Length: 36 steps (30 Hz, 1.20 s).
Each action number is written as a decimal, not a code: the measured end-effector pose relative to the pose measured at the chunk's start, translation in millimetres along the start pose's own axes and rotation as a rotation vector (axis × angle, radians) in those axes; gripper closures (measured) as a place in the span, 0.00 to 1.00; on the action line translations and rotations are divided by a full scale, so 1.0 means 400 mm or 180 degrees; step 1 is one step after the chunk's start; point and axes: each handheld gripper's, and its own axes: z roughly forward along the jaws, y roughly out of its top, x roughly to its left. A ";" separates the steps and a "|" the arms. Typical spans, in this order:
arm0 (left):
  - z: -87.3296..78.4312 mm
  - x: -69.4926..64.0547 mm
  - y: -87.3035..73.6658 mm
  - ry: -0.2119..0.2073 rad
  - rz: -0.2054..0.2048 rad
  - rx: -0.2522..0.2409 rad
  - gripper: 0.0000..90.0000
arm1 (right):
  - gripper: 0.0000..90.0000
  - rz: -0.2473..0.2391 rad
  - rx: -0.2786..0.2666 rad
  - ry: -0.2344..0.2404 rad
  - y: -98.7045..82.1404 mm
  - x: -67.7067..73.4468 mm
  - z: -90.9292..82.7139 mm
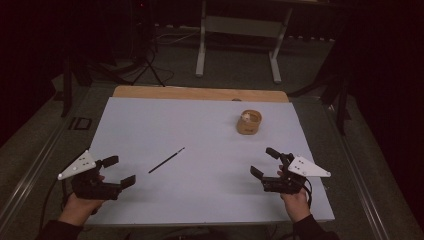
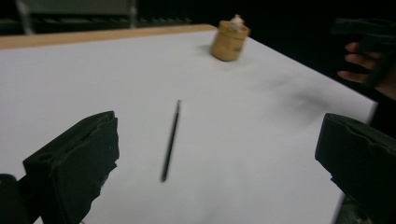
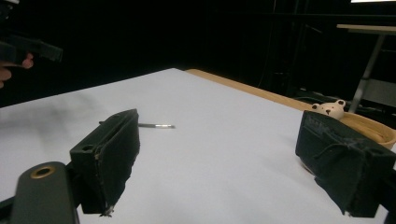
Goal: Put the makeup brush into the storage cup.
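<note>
- Far left of the high view: left gripper [image 1: 120,171] held low over the near left corner of the white sheet [image 1: 200,125], jaws spread wide, nothing between them, a hand [image 1: 80,207] gripping it from below.
- From the left gripper view: same two black jaws standing far apart at the bottom edges, aimed across the sheet.
- Just right of it: thin black brush [image 1: 166,160] lying flat on the sheet, slanted, lower end toward the left gripper, apart from both grippers.
- In the left gripper view: brush [image 2: 170,140] straight ahead between the jaws, untouched.
- Further right and farther back: small round wooden pot [image 1: 249,122] standing upright on the sheet, a pale bear figure [image 3: 329,109] peeking out of its top.
- Far right: right gripper [image 1: 264,162] hovering over the near right part of the sheet, jaws wide apart and empty, well clear of the brush.
- Behind the sheet: bare strip of wooden table [image 1: 200,93].
</note>
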 end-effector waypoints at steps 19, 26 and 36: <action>0.149 0.007 0.136 -0.0098 0.0336 0.0981 0.00 | 0.15 0.0006 0.0007 0.0008 0.000 -0.001 0.001; 0.209 0.005 0.152 -0.0093 0.0467 0.1362 0.01 | 0.15 0.0000 0.0011 0.0011 0.001 -0.001 0.001; 0.274 -0.001 0.159 -0.0004 0.0445 0.1814 0.03 | 0.15 0.0005 0.0007 0.0020 0.001 -0.002 0.001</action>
